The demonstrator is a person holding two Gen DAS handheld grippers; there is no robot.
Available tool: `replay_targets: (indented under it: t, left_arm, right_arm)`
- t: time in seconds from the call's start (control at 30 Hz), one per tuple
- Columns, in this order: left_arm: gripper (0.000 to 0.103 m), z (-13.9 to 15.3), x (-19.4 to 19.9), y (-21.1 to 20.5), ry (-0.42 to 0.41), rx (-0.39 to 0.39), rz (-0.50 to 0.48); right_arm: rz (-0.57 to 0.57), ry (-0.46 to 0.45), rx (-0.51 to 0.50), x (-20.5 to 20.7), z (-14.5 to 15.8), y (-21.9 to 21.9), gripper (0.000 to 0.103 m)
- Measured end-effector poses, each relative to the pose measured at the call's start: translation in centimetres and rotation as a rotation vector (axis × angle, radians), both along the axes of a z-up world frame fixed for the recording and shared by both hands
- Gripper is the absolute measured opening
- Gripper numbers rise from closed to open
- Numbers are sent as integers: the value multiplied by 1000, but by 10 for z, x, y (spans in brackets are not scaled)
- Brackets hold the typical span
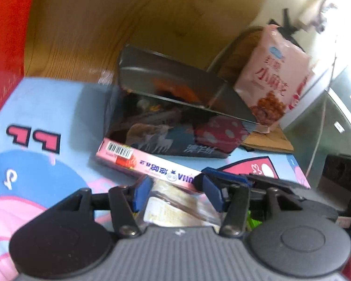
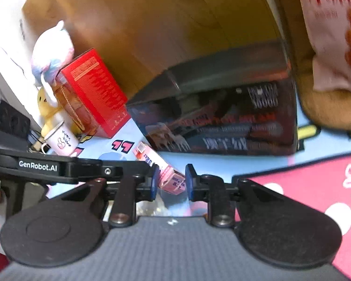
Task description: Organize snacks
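Note:
A long pink snack box (image 1: 149, 167) lies on the blue cartoon mat (image 1: 46, 107), in front of a dark open carton (image 1: 175, 126). My right gripper (image 2: 172, 179) is shut on the near end of this pink box (image 2: 169, 180), with a blue pad against each side. My left gripper (image 1: 175, 185) is shut on a pale snack in a clear wrapper (image 1: 173, 210), just behind the pink box. The left gripper's black body (image 2: 37, 166) comes in from the left in the right wrist view. A crinkled bit of the clear wrapper (image 2: 152, 208) shows below my right gripper's pads.
The dark carton (image 2: 222, 121) stands with its flap raised against a wooden panel (image 1: 105, 23). A red box (image 2: 93, 93), a plush toy (image 2: 51, 51) and a small white cup (image 2: 63, 140) crowd the left. A pink snack bag (image 1: 276, 75) leans in a brown basket (image 2: 327, 107) on the right.

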State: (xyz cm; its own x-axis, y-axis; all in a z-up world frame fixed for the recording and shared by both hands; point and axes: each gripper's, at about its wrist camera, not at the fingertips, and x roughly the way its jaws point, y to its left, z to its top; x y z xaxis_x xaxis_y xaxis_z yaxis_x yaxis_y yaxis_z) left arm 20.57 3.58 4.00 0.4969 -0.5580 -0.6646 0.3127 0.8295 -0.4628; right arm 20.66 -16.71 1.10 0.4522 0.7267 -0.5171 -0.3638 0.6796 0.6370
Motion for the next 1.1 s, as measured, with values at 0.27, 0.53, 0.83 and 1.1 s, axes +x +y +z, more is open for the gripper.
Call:
replay_targets:
  t: [0.27, 0.53, 0.83, 1.1]
  left_arm:
    - [58, 23, 5, 50, -60, -5, 130]
    - [61, -6, 42, 37, -7, 77, 110]
    - [48, -16, 33, 23, -4, 102, 103]
    - [47, 28, 16, 36, -96, -21, 134]
  right_arm:
    - [-45, -41, -86, 5, 3, -22, 27]
    - [63, 22, -87, 4, -5, -10, 36]
    - [96, 9, -115, 11, -8, 12, 33]
    - [53, -179, -81, -2, 37, -3, 33]
